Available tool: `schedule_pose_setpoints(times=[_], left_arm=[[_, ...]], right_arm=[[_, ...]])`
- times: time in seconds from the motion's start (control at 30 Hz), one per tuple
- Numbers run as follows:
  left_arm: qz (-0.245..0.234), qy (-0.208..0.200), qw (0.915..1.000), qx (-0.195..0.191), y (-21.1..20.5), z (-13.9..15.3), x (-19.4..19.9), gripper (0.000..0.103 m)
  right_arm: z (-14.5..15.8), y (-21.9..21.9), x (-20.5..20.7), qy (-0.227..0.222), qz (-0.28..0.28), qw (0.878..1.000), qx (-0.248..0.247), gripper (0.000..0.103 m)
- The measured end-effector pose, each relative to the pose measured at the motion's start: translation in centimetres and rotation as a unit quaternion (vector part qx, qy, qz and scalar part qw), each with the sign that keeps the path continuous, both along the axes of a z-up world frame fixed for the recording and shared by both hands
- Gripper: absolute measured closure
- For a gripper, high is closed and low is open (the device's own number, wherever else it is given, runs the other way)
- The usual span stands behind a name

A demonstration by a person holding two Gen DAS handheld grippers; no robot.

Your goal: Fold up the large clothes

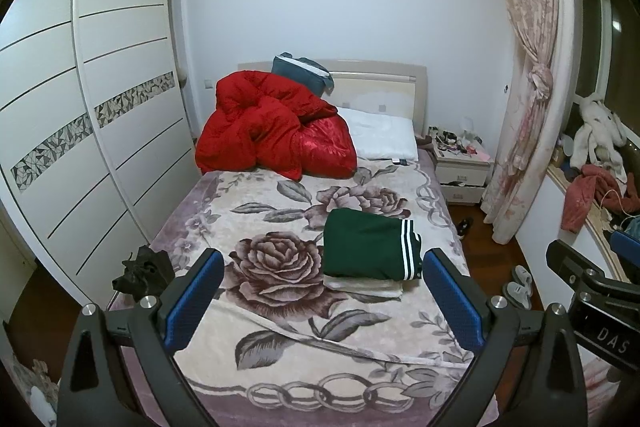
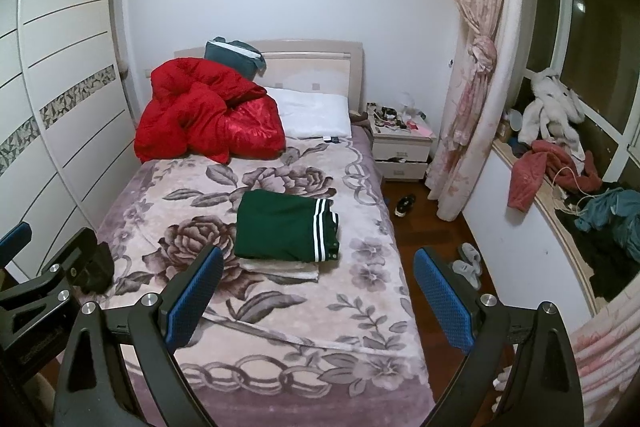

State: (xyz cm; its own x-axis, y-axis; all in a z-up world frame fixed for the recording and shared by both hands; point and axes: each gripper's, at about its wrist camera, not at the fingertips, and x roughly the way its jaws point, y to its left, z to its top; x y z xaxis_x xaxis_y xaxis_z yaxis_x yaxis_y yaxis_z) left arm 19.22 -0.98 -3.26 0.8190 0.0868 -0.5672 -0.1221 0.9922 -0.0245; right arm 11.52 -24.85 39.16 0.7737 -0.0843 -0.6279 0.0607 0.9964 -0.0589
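A folded dark green garment with white stripes (image 1: 370, 245) lies on a folded cream cloth (image 1: 362, 287) in the middle of the bed; it also shows in the right wrist view (image 2: 286, 227). A crumpled red quilted jacket (image 1: 272, 129) lies heaped at the head of the bed, also seen in the right wrist view (image 2: 208, 119). My left gripper (image 1: 324, 293) is open and empty above the foot of the bed. My right gripper (image 2: 318, 291) is open and empty beside it, over the bed's right edge.
A floral blanket (image 1: 280, 307) covers the bed. A white wardrobe (image 1: 80, 107) stands on the left. A black item (image 1: 142, 273) lies at the bed's left edge. A nightstand (image 2: 400, 147), slippers (image 2: 468, 263), a curtain (image 2: 472, 67) and a cluttered window ledge (image 2: 568, 179) are on the right.
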Motion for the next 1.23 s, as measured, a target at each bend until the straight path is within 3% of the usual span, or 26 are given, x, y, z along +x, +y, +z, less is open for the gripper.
schedule_pose_setpoints(times=[1.23], left_arm=[[0.016, -0.013, 0.9998, 0.003, 1.6, 1.2, 0.1, 0.002]], right_arm=[[0.0, 0.3, -0.8, -0.002, -0.004, 1.000, 0.004, 0.005]])
